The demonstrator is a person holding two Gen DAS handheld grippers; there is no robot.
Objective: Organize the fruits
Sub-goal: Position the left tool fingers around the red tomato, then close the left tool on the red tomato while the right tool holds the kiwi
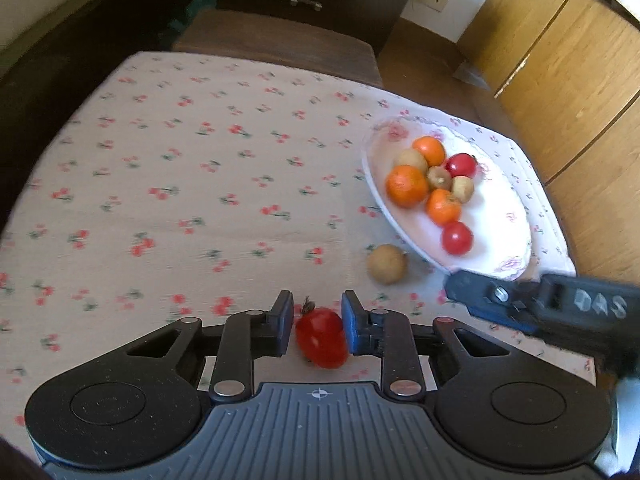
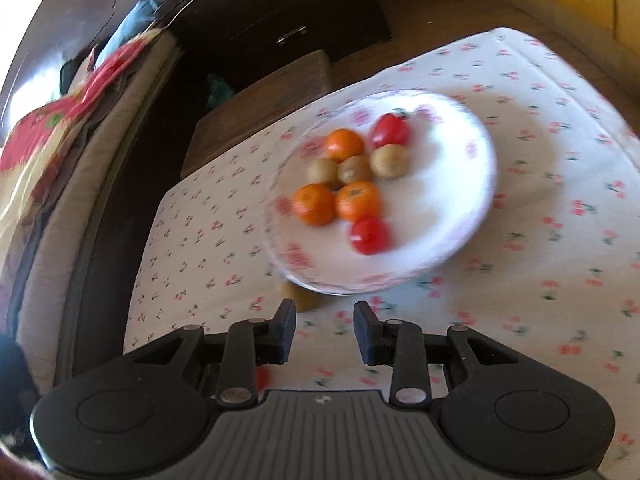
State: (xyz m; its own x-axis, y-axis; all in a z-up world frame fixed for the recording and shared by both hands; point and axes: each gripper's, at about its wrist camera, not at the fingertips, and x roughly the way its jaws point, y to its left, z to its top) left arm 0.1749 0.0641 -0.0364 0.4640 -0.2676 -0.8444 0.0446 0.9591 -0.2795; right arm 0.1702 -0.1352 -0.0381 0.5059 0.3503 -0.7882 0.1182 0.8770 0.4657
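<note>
Fruits sit mostly on a white oval plate (image 1: pixel 508 216) with pink flower marks, at the right of the counter (image 1: pixel 200 184), which wears a cloth printed with small cherries. On the plate lie three oranges (image 1: pixel 406 186), three brownish kiwis (image 1: pixel 440 177) and two red tomatoes (image 1: pixel 457 237), bunched toward its left half. One more kiwi (image 1: pixel 387 263) lies loose on the cloth just beside the plate's near-left rim. Another tomato (image 1: pixel 322 338), stem up, sits between the blue pads of the left hand-held gripper (image 1: pixel 317 330), whose jaws are closed in on it, the right pad against its skin. The right hand-held gripper (image 2: pixel 325 332) hangs over the cloth near the plate's near edge with its jaws drawn narrow and nothing between them; in the left wrist view its dark body reaches in from the right and overlaps the plate's near rim. Beyond the counter stand a dark drawer cabinet (image 2: pixel 280 12) and, to the left, a bed (image 2: pixel 60 152) with a red patterned cover.
</note>
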